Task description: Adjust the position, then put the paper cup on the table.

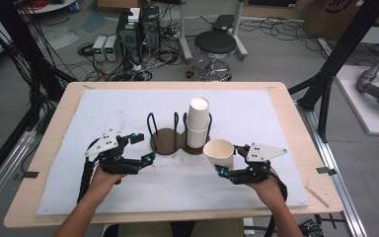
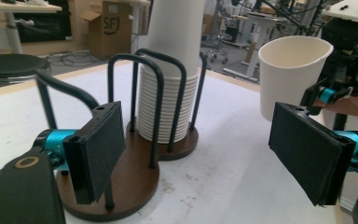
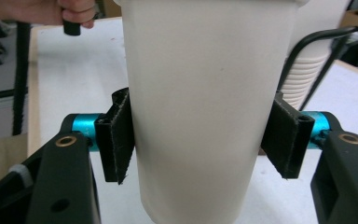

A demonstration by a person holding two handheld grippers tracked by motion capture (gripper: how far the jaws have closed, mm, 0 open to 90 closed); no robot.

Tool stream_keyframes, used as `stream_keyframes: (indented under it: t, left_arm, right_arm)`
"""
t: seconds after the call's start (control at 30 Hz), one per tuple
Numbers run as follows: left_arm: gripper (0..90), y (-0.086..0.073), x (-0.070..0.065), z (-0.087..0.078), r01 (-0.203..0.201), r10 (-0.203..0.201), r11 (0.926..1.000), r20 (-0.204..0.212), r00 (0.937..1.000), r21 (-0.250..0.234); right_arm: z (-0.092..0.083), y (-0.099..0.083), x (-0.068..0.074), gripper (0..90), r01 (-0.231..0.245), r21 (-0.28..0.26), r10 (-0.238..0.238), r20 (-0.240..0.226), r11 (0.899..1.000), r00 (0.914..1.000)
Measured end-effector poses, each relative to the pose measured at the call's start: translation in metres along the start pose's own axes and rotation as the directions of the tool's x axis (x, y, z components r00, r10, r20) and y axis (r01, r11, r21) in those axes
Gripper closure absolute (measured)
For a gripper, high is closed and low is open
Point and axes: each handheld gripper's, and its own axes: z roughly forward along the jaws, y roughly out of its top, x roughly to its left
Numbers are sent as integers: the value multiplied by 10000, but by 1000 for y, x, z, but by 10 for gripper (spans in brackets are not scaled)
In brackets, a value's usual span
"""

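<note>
From the high view, there's a light wooden table (image 1: 49,163) with a white mat (image 1: 128,108) over most of it. Near the middle of the mat sits a dark brown wooden cup holder with black wire hoops (image 1: 167,140); its right-hand bay holds a tall stack of white paper cups (image 1: 197,123), the left bay has nothing in it. The left gripper (image 1: 143,148) sits toward the near left part of the mat, jaws spread wide, nothing between them. The right gripper (image 1: 225,165) is over the near right part, just beside the holder, clamped on a single white paper cup (image 1: 219,153) with its mouth tipped up and away from the person. On the floor past the far edge there's a black round stool (image 1: 215,44).

Left gripper view: both black pads (image 2: 100,149) are well apart with bare mat between them. The holder and stack are straight ahead, and the single cup shows at upper right, off the mat.

Right gripper view: pads press both sides of the cup's wall, roughly mid-height.
</note>
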Motion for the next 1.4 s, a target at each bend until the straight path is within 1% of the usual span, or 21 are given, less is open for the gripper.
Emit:
stream_keyframes:
  t: [0.03, 0.07, 0.17, 0.23, 0.33, 0.37, 0.43, 0.5, 0.67, 0.7, 0.77, 0.87, 0.97, 1.1, 1.23, 1.3, 1.37, 1.4]
  left_arm:
    - [186, 0, 0, 0, 0, 0, 10000, 0, 10000, 0]
    - [189, -3, 1, -2, -32, 30, 9999, -96, 9999, -136]
    - [192, -6, 3, -3, -38, 35, 9998, -179, 9998, -172]
    - [192, -8, 5, -6, 78, -85, 9996, -253, 9996, -277]
    - [192, -10, 5, -8, 175, -191, 9990, -381, 9991, -413]
    - [191, -11, 5, -9, 151, -169, 9991, -444, 9989, -404]
    - [191, -13, 5, -9, 133, -152, 9992, -498, 9986, -384]
    - [191, -15, 6, -12, 193, -215, 9990, -569, 9981, -395]
    - [191, -15, 8, -15, 3, -44, 9989, -868, 9962, -478]
    - [191, -15, 8, -16, -56, 7, 9986, -909, 9959, -528]
    - [190, -16, 9, -18, -120, 53, 9979, -1029, 9947, -641]
    - [190, -16, 10, -20, -164, 84, 9971, -1067, 9943, -744]
    - [189, -15, 10, -22, -145, 51, 9965, -1118, 9937, -828]
    - [189, -14, 11, -24, -187, 88, 9962, -1155, 9933, -849]
    - [189, -14, 10, -24, -143, 38, 9961, -1194, 9928, -876]
    - [190, -15, 11, -24, -129, 32, 9966, -1182, 9930, -813]
    - [190, -15, 11, -24, -109, 13, 9967, -1172, 9931, -809]
    - [190, -15, 11, -24, -130, 34, 9967, -1187, 9929, -805]
  right_arm:
    - [-1, 0, 0, 348, -15, -49, 15, 70, 10000, 10000]
    - [-2, -1, 0, 347, -2, -120, 4, 205, 9999, 9998]
    - [-6, -2, -2, 346, -82, -307, 97, 508, 9995, 9987]
    - [-9, -2, -3, 346, -88, -477, 122, 712, 9988, 9974]
    - [-11, -3, -3, 343, -185, -569, 232, 827, 9982, 9963]
    - [-12, -4, -4, 343, -122, -596, 175, 898, 9981, 9958]
    - [-14, -6, -3, 342, -160, -546, 214, 986, 9984, 9949]
    - [-16, -8, -4, 342, -164, -606, 230, 1104, 9980, 9936]
    - [-23, -9, -6, 340, -237, -867, 362, 1448, 9959, 9888]
    - [-24, -9, -6, 340, -314, -925, 453, 1527, 9952, 9872]
    - [-26, -9, -8, 340, -283, -1100, 465, 1668, 9935, 9849]
    - [-29, -9, -9, 340, -389, -1249, 613, 1808, 9914, 9816]
    - [-30, -9, -9, 340, -382, -1334, 634, 1899, 9903, 9798]
    - [-31, -8, -8, 340, -366, -1423, 647, 1986, 9892, 9780]
    - [-33, -8, -7, 339, -292, -1533, 612, 2084, 9878, 9761]
    - [-34, -9, -8, 339, -278, -1571, 615, 2138, 9872, 9749]
    - [-34, -9, -8, 340, -399, -1582, 731, 2105, 9866, 9748]
    - [-35, -9, -9, 339, -357, -1613, 702, 2138, 9863, 9744]
